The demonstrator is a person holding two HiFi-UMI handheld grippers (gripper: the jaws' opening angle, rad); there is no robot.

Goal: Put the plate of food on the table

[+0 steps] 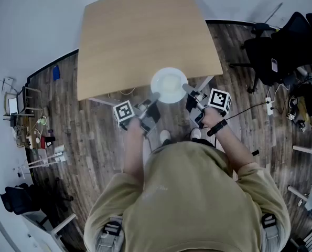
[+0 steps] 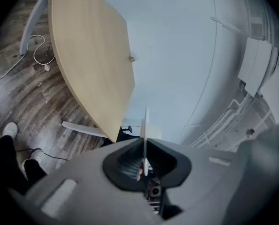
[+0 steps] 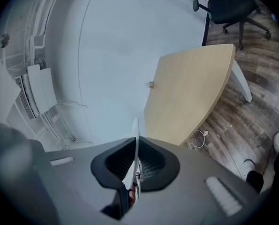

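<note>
Left tongs [image 1: 155, 96], right tongs [image 1: 186, 87], two clamped on one plate [image 1: 169, 82], one table [image 1: 140, 35]

I see a black swivel office chair [image 1: 271, 51] on the dark wood-plank floor [image 1: 93, 135], a white power strip [image 1: 269, 106] near it, and a small blue object [image 1: 56, 73] well apart.

The person wears a loose khaki short-sleeved shirt [image 1: 190, 193], a black wristband [image 1: 217, 127] on the right wrist, grey shoulder straps [image 1: 267, 220] with black buckles, dark trousers [image 2: 3, 156] and white shoes [image 1: 165, 136]. The left gripper [image 1: 154, 96] and right gripper [image 1: 187, 88] have smooth grey bodies with black ribbed pads [image 2: 130, 159], and each carries a white cube [image 1: 219, 100] printed with black square markers
</note>
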